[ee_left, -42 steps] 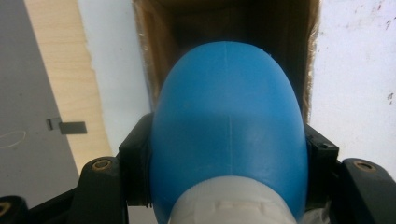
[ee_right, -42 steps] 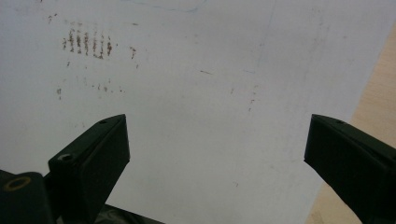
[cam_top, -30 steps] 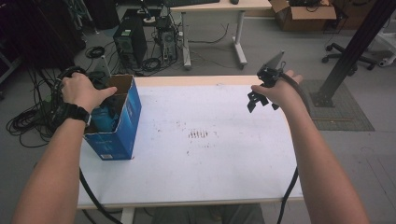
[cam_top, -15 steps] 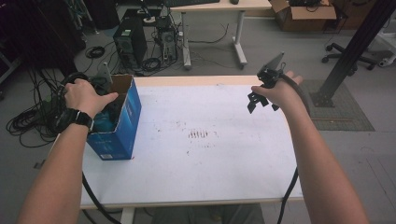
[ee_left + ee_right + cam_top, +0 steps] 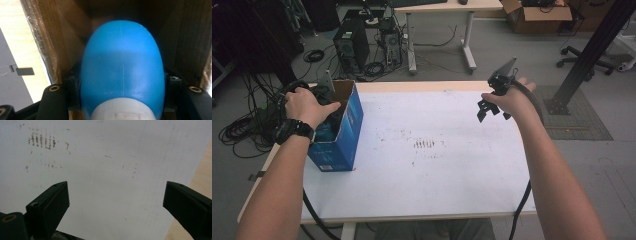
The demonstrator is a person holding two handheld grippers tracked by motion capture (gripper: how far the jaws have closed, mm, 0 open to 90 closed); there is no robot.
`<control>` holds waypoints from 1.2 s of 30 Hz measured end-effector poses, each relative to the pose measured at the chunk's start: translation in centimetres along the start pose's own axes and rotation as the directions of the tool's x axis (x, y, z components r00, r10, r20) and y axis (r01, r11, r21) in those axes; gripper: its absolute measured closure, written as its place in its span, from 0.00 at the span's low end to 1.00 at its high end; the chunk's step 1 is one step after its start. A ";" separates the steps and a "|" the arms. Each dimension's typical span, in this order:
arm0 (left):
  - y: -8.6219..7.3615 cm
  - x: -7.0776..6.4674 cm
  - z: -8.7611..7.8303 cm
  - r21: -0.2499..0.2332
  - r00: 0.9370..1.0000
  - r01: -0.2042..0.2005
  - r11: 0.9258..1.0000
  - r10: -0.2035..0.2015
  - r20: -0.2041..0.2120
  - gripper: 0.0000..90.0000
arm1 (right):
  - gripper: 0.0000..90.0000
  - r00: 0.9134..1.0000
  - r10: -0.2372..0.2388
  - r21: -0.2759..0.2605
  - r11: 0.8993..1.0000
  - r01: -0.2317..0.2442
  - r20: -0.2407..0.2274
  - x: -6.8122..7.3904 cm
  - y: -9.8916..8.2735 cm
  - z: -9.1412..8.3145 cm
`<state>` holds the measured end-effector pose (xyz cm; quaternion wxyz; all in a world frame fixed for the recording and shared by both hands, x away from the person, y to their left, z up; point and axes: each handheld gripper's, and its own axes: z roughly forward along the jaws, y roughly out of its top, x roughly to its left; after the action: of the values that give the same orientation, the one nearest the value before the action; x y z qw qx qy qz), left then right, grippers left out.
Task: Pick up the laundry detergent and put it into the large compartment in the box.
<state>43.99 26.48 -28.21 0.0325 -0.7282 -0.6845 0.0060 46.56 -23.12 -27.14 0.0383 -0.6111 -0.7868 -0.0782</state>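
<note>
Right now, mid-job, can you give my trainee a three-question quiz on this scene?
1. True or false: the left gripper is shut on a rounded blue plastic object with a white end.
2. Where is that object? A) inside the open blue cardboard box B) on the white tabletop
3. What do the right gripper jaws hold?

Key: 1 true. 2 A. 3 Nothing; they stand open above the tabletop.

Your left tool (image 5: 122,100) sits deep inside the blue box (image 5: 343,131) at the counter's left edge, cardboard walls close on both sides and the blue object (image 5: 121,70) filling the gap between them. The white counter (image 5: 427,180) from the box across to your right tool (image 5: 490,107) lies open.
</note>
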 end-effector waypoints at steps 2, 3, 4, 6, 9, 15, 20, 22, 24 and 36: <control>0.0 0.0 0.0 -0.002 1.000 0.001 1.000 -0.001 0.000 0.42 | 0.08 1.000 0.000 0.000 1.000 0.000 -0.002 0.0 0.0 0.1; 0.0 0.0 0.0 -0.002 1.000 0.000 1.000 0.000 0.000 0.42 | 0.08 1.000 -0.002 0.002 1.000 0.002 -0.002 0.1 0.0 0.1; -0.1 0.0 0.0 -0.006 1.000 0.004 1.000 -0.004 0.000 0.42 | 0.08 1.000 -0.002 0.002 1.000 0.002 -0.001 0.1 0.0 0.1; -0.1 -0.1 0.0 -0.002 1.000 0.003 1.000 -0.003 -0.003 0.42 | 0.08 1.000 -0.001 -0.001 1.000 0.001 -0.002 0.1 0.0 0.1; -0.1 -0.2 0.1 -0.006 1.000 0.004 1.000 -0.004 -0.006 0.42 | 0.08 1.000 -0.006 0.000 1.000 0.006 -0.004 0.2 0.0 0.1; -0.1 -0.3 0.1 -0.008 1.000 -0.001 1.000 0.001 -0.009 0.41 | 0.08 1.000 -0.003 0.001 1.000 0.003 -0.005 0.2 0.0 0.1; -0.1 -0.3 0.1 -0.010 1.000 -0.003 1.000 0.003 -0.005 0.41 | 0.08 1.000 -0.003 0.003 1.000 0.003 -0.004 0.2 -0.1 0.1; -0.2 -0.3 0.1 -0.012 1.000 -0.004 1.000 0.004 -0.004 0.41 | 0.08 1.000 -0.004 0.003 1.000 0.004 -0.007 0.2 -0.1 0.1; -0.2 -0.3 0.1 -0.011 1.000 -0.005 1.000 0.005 -0.001 0.41 | 0.08 1.000 -0.004 0.001 1.000 0.004 -0.006 0.2 -0.1 0.1; -0.4 -0.4 -0.3 -0.007 1.000 0.001 1.000 -0.001 0.005 0.39 | 0.08 1.000 -0.002 -0.001 1.000 0.002 -0.012 0.0 -0.2 0.2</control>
<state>43.59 26.11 -27.88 0.0281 -0.7279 -0.6851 0.0052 46.32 -23.09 -27.35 0.0426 -0.6099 -0.7871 -0.0821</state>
